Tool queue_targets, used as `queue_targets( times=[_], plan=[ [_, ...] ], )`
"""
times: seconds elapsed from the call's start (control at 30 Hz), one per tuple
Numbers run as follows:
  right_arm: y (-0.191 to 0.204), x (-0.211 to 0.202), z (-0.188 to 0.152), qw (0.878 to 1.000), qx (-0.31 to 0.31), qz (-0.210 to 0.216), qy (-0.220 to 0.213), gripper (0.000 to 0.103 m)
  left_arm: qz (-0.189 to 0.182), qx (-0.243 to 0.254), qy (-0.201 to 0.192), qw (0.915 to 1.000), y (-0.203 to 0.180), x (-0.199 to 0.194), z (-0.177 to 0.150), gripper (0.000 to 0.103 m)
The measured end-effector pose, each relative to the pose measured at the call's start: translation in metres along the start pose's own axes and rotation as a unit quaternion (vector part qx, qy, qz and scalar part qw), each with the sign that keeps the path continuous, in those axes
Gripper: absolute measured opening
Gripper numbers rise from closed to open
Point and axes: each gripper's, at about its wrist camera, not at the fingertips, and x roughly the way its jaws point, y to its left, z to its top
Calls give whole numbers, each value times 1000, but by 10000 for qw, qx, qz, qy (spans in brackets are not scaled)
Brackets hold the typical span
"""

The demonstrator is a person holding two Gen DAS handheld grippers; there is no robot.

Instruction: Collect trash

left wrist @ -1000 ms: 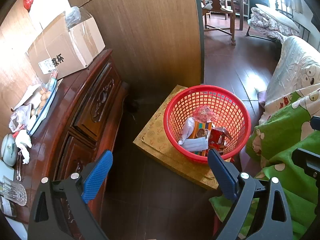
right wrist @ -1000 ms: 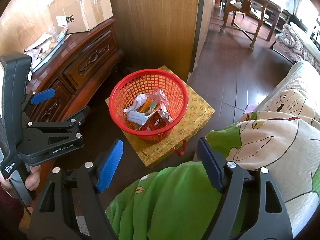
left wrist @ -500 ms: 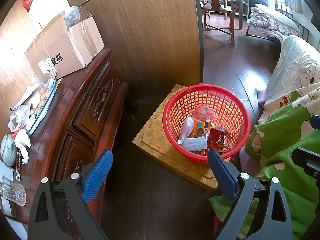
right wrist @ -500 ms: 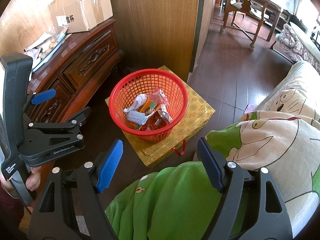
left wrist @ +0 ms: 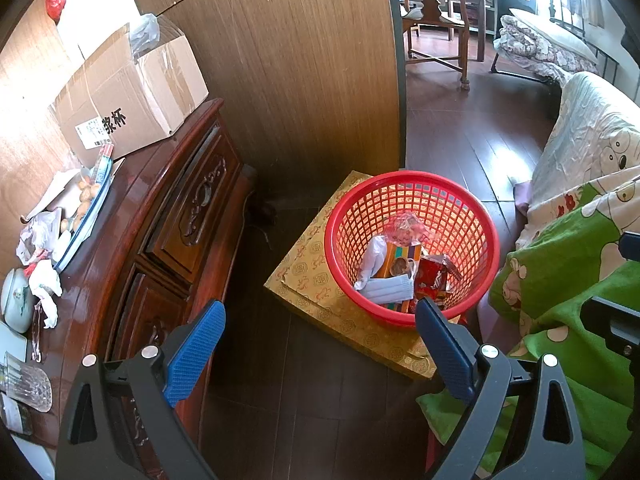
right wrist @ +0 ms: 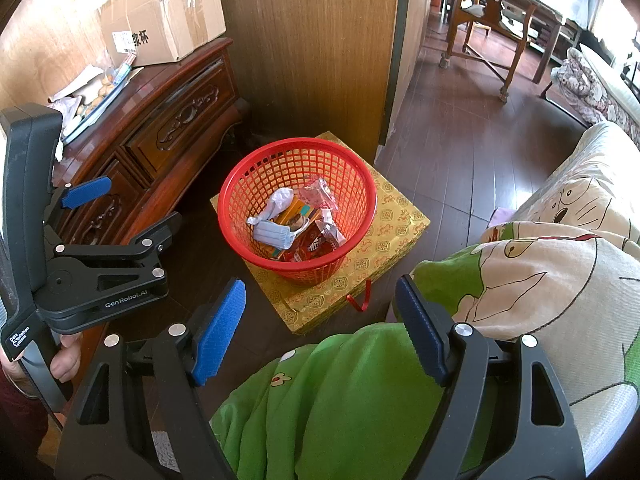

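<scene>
- The left gripper (left wrist: 318,338) hangs with its 2 blue-padded fingers spread wide and nothing between them, above the dark wooden floor (left wrist: 288,396) just left of the basket.
- The right gripper (right wrist: 320,320) is likewise spread wide and empty, poised over a green blanket (right wrist: 340,400), with the left gripper's black body (right wrist: 92,264) showing at the left edge of its view.
- The red basket (left wrist: 472,216) stands upright on a flat gold patterned box (left wrist: 320,280) that lies on the floor.
- Inside the basket lies the trash: a pale blue face mask (right wrist: 274,236), a crumpled white wrapper (right wrist: 278,200), a pink crinkled wrapper (right wrist: 318,194), a red snack packet (right wrist: 314,246) and an orange striped carton (left wrist: 402,258), all piled together and touching.
- A red ribbon loop (right wrist: 358,302) hangs from the box's near edge.
- A carved wooden cabinet (left wrist: 192,216) stands left of the box, apart from it.
- On the cabinet top sit a cardboard box (left wrist: 132,100), a tray of small round things (left wrist: 86,204), crumpled white paper (left wrist: 44,284), a lidded ceramic cup (left wrist: 16,304) and a cut-glass tumbler (left wrist: 28,386).
- A wood-grain wall panel (left wrist: 304,72) rises behind the basket.
- A cartoon-print sheet (right wrist: 580,200) covers the sofa on the right, and a wooden chair (right wrist: 488,28) stands in the far room.
</scene>
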Motion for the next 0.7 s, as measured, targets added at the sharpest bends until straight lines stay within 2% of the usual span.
queue_targets(
  times=[0.7],
  plan=[
    [1, 0, 0, 10000, -1, -4, 4, 76, -6, -8, 2, 10000, -2, -1, 1, 94]
  ],
)
